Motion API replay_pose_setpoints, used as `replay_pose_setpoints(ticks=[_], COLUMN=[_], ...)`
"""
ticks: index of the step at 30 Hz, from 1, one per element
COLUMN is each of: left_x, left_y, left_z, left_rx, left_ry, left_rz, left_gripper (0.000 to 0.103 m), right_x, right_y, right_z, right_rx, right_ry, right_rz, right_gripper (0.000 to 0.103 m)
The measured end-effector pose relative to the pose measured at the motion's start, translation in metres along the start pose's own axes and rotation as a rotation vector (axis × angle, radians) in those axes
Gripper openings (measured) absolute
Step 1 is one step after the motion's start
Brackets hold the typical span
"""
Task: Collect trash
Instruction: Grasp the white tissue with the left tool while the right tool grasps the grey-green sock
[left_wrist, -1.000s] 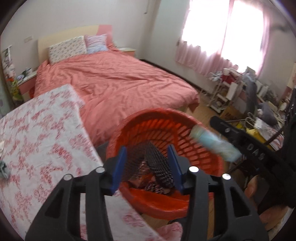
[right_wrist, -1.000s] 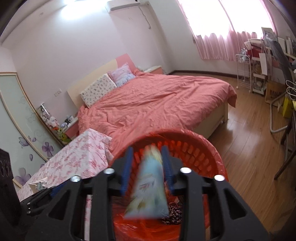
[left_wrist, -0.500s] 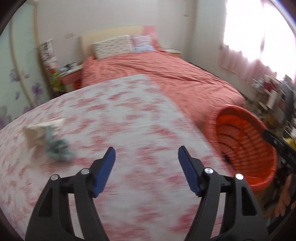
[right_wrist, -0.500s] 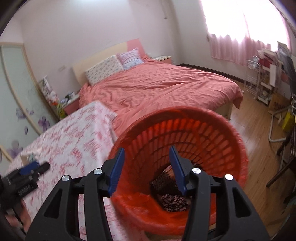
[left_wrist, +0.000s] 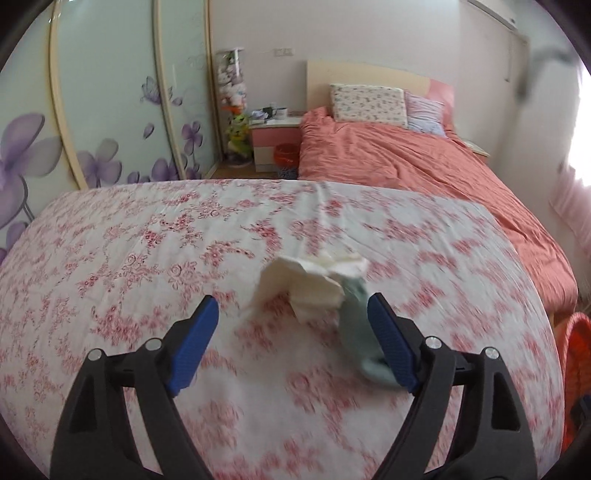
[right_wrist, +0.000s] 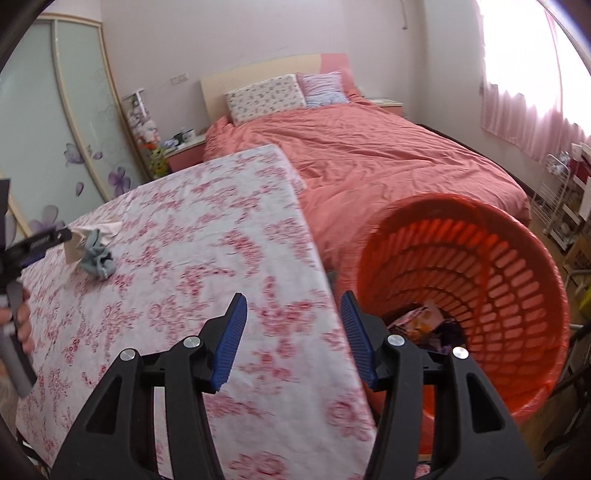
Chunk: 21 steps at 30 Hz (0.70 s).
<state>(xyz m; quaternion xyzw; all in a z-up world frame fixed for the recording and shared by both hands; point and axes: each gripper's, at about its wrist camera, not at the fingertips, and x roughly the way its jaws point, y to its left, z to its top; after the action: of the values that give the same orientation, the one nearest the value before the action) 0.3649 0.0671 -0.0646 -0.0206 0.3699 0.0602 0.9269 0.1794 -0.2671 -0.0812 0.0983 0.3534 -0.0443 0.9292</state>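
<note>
A crumpled white tissue (left_wrist: 314, 280) and a pale blue-green scrap (left_wrist: 360, 332) lie together on the floral tablecloth (left_wrist: 147, 258). My left gripper (left_wrist: 291, 343) is open and empty, hovering just short of them, the scrap against its right finger. In the right wrist view the same tissue (right_wrist: 107, 227) and scrap (right_wrist: 96, 258) lie far left, with the left gripper (right_wrist: 40, 240) beside them. My right gripper (right_wrist: 290, 339) is open and empty over the table's right edge, next to the orange basket (right_wrist: 517, 280), which holds several wrappers (right_wrist: 421, 321).
A bed with a salmon cover (right_wrist: 388, 162) stands behind the table. A pink nightstand (left_wrist: 275, 142) and a flowered wardrobe door (left_wrist: 92, 110) are at the back left. A wire rack (right_wrist: 557, 199) and wooden floor lie to the right of the basket.
My left gripper dropped the dark net trash and swung left from the basket to the tissue and scrap. My right gripper let its packet fall into the basket and swung left.
</note>
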Motion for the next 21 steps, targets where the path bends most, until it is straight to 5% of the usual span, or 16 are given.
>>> replay_pose_setpoints(ticks=[5,10,21], left_x=[0.027,0.045,0.007], left_y=[-0.004,-0.003,0.062], left_z=[0.011,0.009,-0.028], left_rx=[0.023,0.030,0.002], left_ry=[0.035,0.082,0.073], left_rz=[-0.018,-0.021,0.049], left_gripper=[0.078,0.032,0.030], right_x=[0.009,0.016,0.033], right_y=[0.017,0.033,0.083], right_z=[0.000,-0.001,-0.003], right_rx=[-0.035,-0.069,-0.128], right_ry=[0.021,0.037,0.077], right_rz=[0.011,0.019,0.109], right_gripper=[0.053,0.053,0.053])
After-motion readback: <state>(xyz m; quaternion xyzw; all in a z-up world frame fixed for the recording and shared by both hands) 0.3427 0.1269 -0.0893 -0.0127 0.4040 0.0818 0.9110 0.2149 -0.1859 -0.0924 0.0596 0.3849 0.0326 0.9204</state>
